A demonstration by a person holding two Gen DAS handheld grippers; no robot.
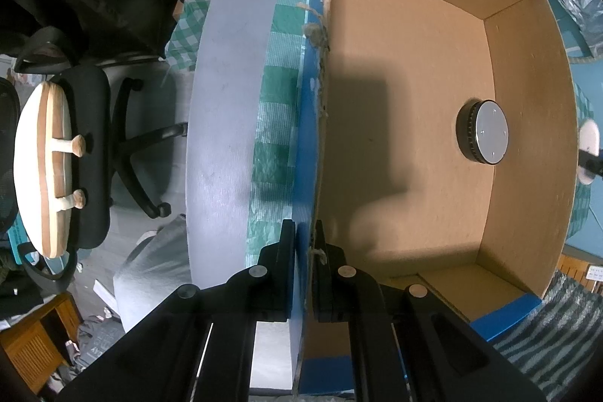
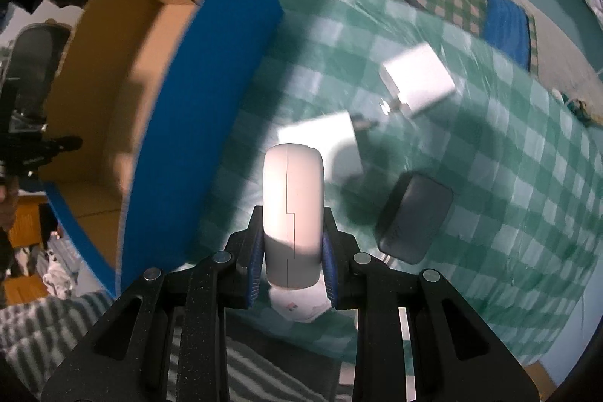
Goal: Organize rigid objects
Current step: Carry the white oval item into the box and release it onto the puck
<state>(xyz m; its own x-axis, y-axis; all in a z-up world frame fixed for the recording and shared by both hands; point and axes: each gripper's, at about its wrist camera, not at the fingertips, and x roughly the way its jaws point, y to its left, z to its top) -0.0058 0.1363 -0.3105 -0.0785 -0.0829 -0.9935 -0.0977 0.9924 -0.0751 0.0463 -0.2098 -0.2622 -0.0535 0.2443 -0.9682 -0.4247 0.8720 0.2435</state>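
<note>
Right wrist shows the right gripper clamping a white mouse; left gripper pinches the box wall

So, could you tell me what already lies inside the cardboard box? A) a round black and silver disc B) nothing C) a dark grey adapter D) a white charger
A: the left wrist view shows a round black and silver disc alone on the cardboard box floor.

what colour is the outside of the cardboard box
Blue outside, plain brown inside; the box shows it best in the right wrist view.

Home office: desk chair, checked tablecloth
</note>
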